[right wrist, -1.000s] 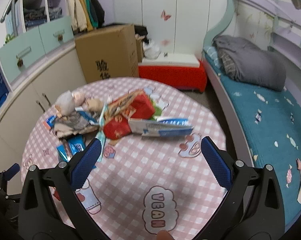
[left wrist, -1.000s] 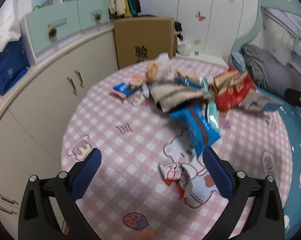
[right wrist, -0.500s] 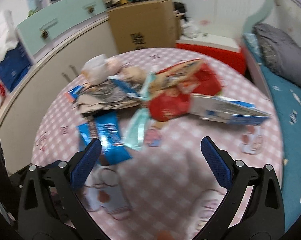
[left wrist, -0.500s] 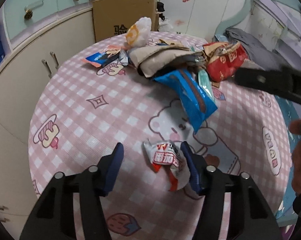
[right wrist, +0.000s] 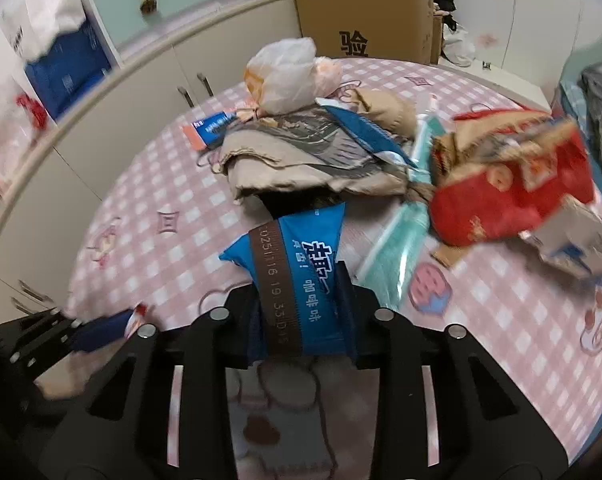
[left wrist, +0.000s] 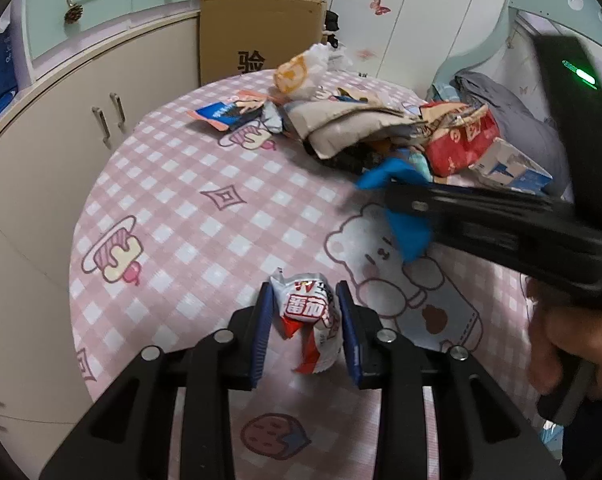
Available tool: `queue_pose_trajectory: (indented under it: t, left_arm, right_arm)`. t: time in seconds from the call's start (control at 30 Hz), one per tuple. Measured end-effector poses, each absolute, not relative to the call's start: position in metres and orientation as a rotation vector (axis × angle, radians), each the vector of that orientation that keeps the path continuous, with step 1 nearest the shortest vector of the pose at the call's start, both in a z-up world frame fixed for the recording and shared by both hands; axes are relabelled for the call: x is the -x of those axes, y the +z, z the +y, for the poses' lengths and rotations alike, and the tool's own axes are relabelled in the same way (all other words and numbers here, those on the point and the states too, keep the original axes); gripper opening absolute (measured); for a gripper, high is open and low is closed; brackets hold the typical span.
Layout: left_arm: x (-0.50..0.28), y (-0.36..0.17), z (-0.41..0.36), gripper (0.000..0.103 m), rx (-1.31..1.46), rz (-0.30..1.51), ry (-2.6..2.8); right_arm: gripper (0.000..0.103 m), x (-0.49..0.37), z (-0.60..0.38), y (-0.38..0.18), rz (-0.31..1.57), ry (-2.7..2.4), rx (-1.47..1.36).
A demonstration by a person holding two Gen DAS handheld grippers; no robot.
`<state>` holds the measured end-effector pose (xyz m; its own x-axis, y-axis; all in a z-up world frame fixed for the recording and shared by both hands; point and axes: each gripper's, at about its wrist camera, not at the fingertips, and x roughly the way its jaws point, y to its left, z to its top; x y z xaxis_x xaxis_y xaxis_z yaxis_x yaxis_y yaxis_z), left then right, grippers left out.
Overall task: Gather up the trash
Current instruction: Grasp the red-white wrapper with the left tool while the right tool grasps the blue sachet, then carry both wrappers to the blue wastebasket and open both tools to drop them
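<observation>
- Pinching a crumpled white-and-red wrapper [left wrist: 311, 316], the left gripper [left wrist: 305, 332] has its two blue pads pressed against the wrapper's sides; its jaws have just been closing and now stand narrow, with the wrapper filling the gap between them.
- That wrapper sits at the near edge of the pink checked tablecloth [left wrist: 189, 208], right at the fingertips and touching both pads, its top poking out past them.
- The right gripper [right wrist: 303, 304] has a blue snack packet [right wrist: 301, 276] between its fingers; its jaws have also just been closing, and the packet's lower end is squeezed between the pads while its upper end fans out beyond the tips.
- A brown band with printed digits runs along the packet's left side, and white characters cover its blue face.
- From the left wrist view, the right gripper [left wrist: 405, 204] reaches in from the right with the blue packet [left wrist: 409, 232] at its tip, and a hand [left wrist: 557, 344] grips its handle.
- Farther back on the table lies the rest of the trash: a beige paper bag [right wrist: 313, 160], a red bag [right wrist: 509, 196], a teal plastic sleeve [right wrist: 401, 252], a white plastic bag [right wrist: 285, 76] and a small blue-and-orange packet [right wrist: 213, 128].
- The beige bag lies just beyond the blue packet's far end; the teal sleeve lies just right of it.
- A cardboard box [right wrist: 365, 20] stands behind the table, beside cream cabinets [left wrist: 61, 132].
</observation>
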<state>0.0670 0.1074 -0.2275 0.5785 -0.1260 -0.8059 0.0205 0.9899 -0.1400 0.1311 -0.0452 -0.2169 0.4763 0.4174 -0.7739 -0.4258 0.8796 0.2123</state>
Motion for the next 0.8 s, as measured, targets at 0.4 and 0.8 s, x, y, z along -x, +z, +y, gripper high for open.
queue_pose_trajectory:
  t: [0.4, 0.8]
  left_arm:
    - [-0.075, -0.193, 0.058, 0.031, 0.073, 0.884, -0.183]
    - [-0.117, -0.152, -0.124, 0.031, -0.081, 0.820, -0.512]
  right_arm:
    - [0.029, -0.095, -0.161, -0.173, 0.829, 0.486, -0.245]
    - [0.029, -0.081, -0.382, -0.199, 0.737, 0.105, -0.562]
